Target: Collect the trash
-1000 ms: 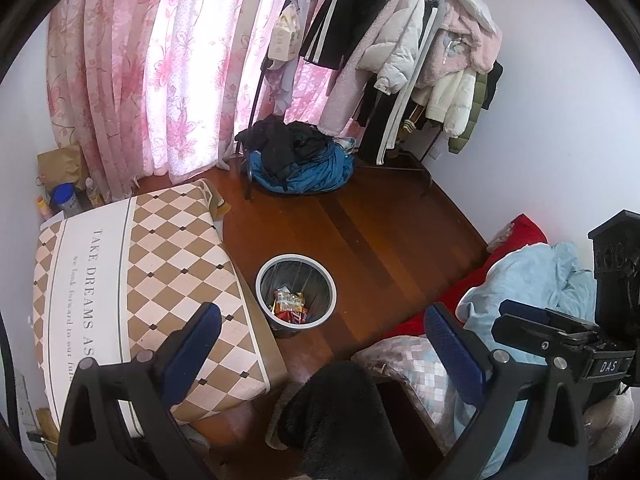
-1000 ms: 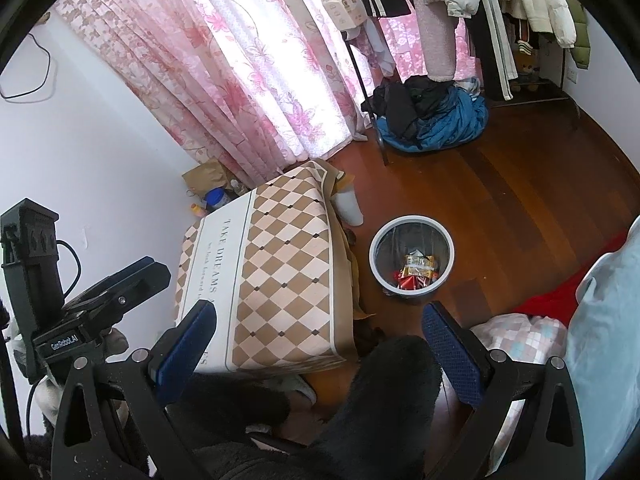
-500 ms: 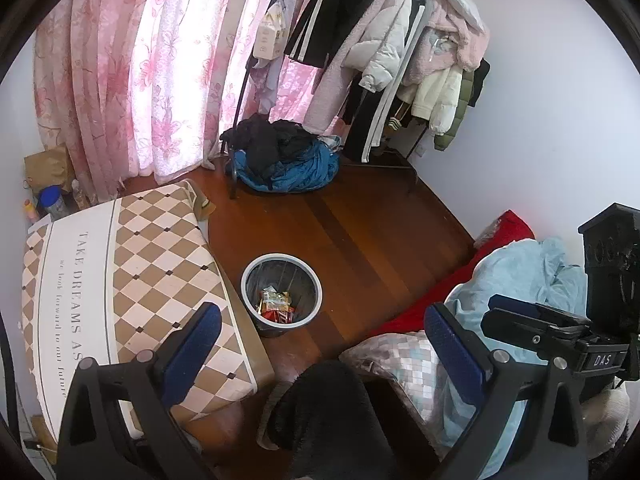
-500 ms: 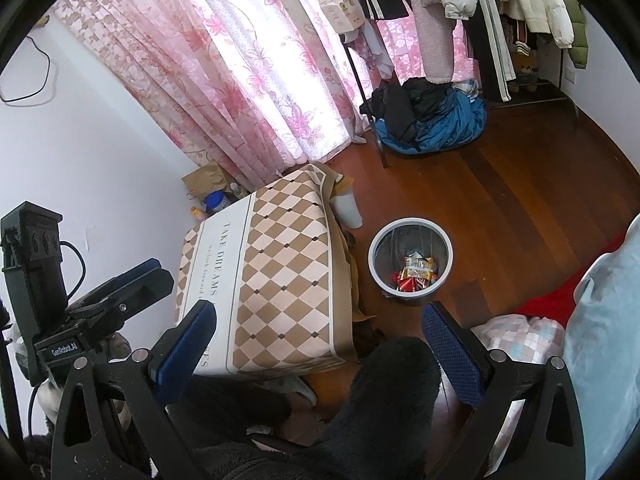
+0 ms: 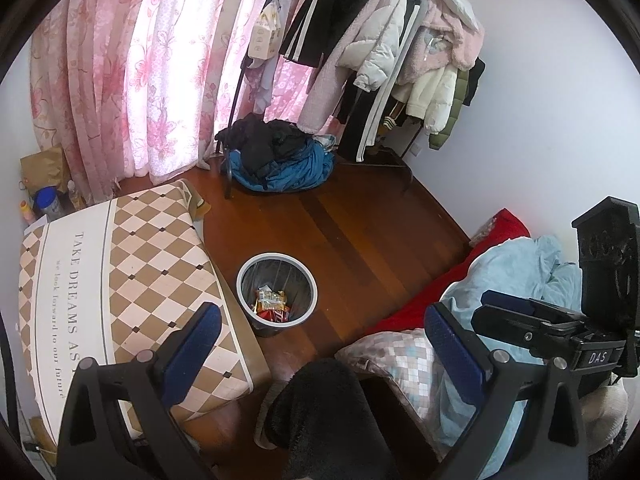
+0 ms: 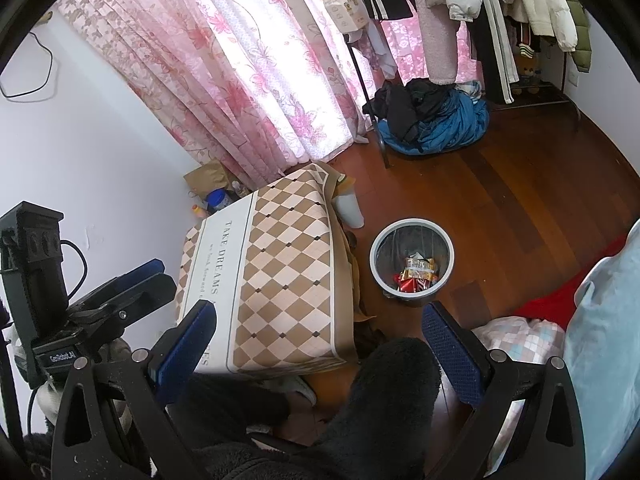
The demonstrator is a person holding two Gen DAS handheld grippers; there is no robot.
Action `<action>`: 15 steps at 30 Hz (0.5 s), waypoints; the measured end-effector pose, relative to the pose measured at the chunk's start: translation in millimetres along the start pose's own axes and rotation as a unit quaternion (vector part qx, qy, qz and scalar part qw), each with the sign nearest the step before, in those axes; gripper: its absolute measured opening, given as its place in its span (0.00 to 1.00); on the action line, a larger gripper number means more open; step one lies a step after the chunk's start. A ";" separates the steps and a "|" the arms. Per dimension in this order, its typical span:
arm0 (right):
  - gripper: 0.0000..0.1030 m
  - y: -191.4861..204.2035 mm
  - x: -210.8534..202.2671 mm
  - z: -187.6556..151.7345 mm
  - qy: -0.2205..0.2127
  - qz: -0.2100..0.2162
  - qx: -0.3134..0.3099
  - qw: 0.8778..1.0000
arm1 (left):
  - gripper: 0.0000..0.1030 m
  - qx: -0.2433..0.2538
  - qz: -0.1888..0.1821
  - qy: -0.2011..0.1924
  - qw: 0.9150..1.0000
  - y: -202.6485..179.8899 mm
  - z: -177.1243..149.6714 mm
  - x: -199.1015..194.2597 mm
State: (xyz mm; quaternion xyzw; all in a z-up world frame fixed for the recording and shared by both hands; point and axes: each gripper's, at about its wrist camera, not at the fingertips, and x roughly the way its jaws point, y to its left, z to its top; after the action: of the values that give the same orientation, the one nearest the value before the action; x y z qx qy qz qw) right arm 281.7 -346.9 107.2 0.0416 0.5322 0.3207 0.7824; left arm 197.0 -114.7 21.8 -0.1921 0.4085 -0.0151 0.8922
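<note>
Left gripper [image 5: 322,334]: held high above the room, jaws spread wide, nothing between the blue-padded fingers [image 5: 192,342].

Right gripper [image 6: 320,334]: likewise raised, jaws wide apart and empty; its body also shows at the right edge of the left wrist view.

Trash bin [image 5: 277,293]: round, grey-rimmed, lined with a dark bag, standing on the wooden floor [image 5: 360,220] just right of the table. Inside, at the bottom, lie snack wrappers [image 5: 271,305], red and yellow.

Table [image 5: 120,280]: low, on the left, covered with a brown-and-cream diamond cloth printed "TAKE DREAMS AS".

Pink floral curtains [image 5: 140,72]: far left, lit from behind.

Clothes rack [image 5: 384,52]: far side, hung with coats and jackets; a heap of blue and black clothing [image 5: 280,156] lies on the floor below it.

Bedding [image 5: 520,280]: right side, light blue blanket over a red sheet, with a checked pillow [image 5: 400,356] nearer.

Dark fleece-clad leg [image 6: 384,400] of the person: near centre, between the fingers.
</note>
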 end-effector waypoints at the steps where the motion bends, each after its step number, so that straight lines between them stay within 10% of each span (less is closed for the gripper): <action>1: 1.00 0.2 0.0 0.0 0.000 0.001 0.000 1.000 | 1.00 0.001 0.000 0.000 1.000 0.8 -0.4 0.3; 15: 1.00 1.0 0.8 1.6 -0.001 -0.001 -0.002 1.000 | 1.00 0.001 0.002 -0.001 1.000 -0.8 0.6 -1.0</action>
State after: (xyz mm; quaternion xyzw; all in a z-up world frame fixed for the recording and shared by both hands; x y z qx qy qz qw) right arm 282.8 -345.3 107.7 0.0395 0.5311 0.3207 0.7833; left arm 196.8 -115.1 23.1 -0.1905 0.4080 -0.0135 0.8928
